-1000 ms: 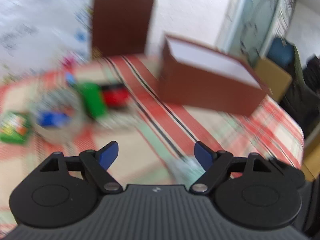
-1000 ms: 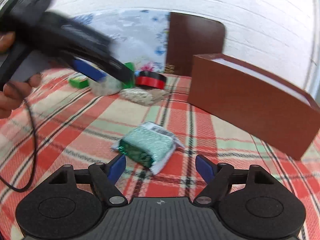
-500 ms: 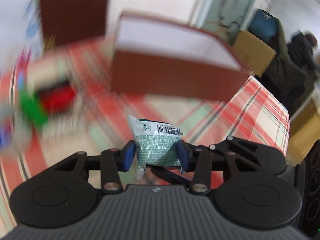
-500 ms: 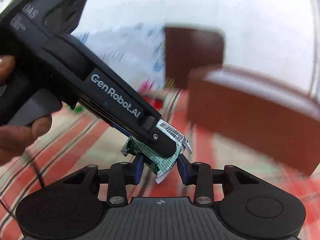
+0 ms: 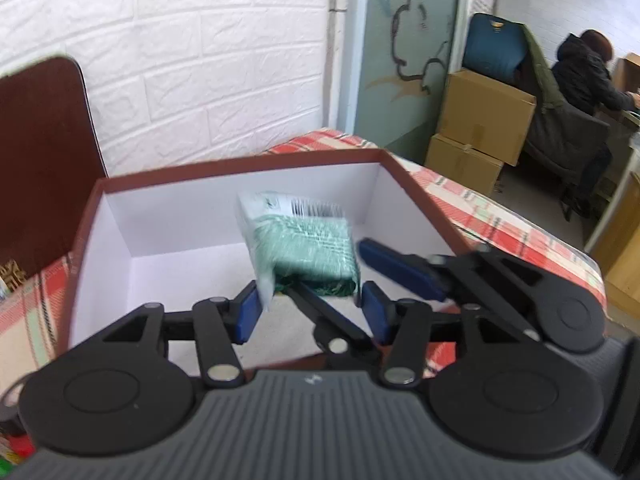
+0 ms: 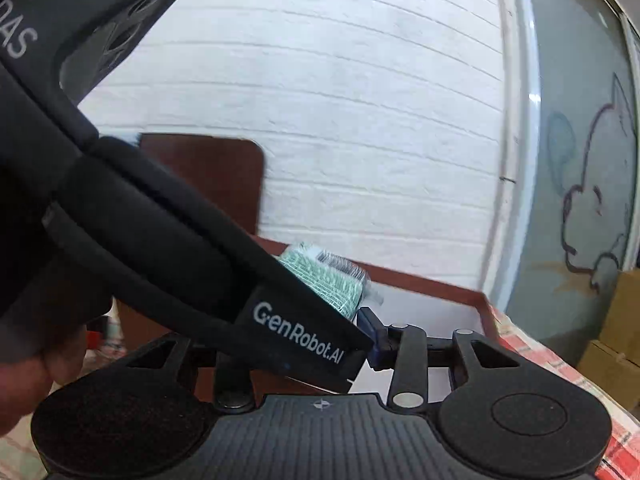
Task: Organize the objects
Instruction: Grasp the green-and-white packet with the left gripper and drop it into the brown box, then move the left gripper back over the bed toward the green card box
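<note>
A green packet [image 5: 304, 246] with a barcode label is held over the open brown box [image 5: 84, 236] with a white inside. My left gripper [image 5: 310, 312] grips the packet's near end between its blue pads. My right gripper [image 5: 320, 288] comes in from the right and crosses under it, also closed on the packet. In the right wrist view the packet [image 6: 328, 280] shows above the box rim [image 6: 432, 284], and the left gripper's black body [image 6: 200, 272] hides most of my right gripper [image 6: 320, 344].
The box's brown lid [image 5: 40, 160] leans on the white brick wall at left. The box stands on a red plaid cloth [image 5: 480, 216]. Cardboard boxes [image 5: 480, 128] and a seated person [image 5: 580, 80] are at right.
Both grippers have closed on the packet, lifted it off the cloth and carried it together to above the open box.
</note>
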Demonstrator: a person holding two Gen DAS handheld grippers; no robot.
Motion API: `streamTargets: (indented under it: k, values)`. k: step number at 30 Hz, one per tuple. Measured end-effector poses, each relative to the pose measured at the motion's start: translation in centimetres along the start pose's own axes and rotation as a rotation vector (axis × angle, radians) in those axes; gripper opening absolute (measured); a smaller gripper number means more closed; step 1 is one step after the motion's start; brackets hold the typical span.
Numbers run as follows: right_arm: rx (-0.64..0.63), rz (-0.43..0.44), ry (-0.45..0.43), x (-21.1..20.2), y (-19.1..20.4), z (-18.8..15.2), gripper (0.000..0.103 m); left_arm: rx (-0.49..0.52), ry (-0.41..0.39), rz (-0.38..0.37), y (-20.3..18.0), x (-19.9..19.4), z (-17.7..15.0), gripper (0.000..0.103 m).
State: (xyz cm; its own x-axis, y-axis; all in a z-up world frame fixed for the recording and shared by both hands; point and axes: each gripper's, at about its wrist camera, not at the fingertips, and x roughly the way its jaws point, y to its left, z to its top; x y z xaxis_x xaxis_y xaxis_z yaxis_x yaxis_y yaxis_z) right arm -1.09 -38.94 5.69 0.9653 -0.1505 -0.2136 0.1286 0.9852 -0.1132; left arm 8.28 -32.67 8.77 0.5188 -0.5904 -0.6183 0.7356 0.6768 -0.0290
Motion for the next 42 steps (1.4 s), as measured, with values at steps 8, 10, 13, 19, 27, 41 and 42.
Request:
streamTargets:
  k: [8, 10, 13, 19, 27, 41, 42]
  values:
    - [0.050, -0.039, -0.106, -3.3, 1.4, -2.6, 0.065, -0.019, -0.081, 0.058, 0.5, -3.6, -2.2, 0.071]
    - [0.072, 0.009, -0.144, -4.0, 3.1, -3.2, 0.066, -0.016, -0.116, 0.076, 1.1, -6.0, -3.9, 0.072]
    - [0.060, 0.088, -0.120, -3.5, 6.5, -4.3, 0.066, -0.056, -0.124, 0.133, 3.0, -8.7, -7.3, 0.075]
    - [-0.016, 0.301, 0.119, -3.1, 12.7, -6.1, 0.063, -0.309, -0.044, 0.335, 10.4, -11.7, -15.1, 0.075]
    - [-0.012, 0.442, 0.259, 2.3, 12.9, -4.5, 0.059, -0.481, -0.073, 0.634, 18.2, -16.3, -23.2, 0.080]
    - [-0.097, 0.492, 0.178, 6.7, 20.9, 0.1, 0.042, -0.508, -0.138, 0.571, 19.1, -16.2, -24.7, 0.099]
    - [-0.105, 0.495, 0.180, 7.0, 21.2, 0.1, 0.031, -0.511, -0.141, 0.567, 19.1, -16.2, -24.7, 0.099]
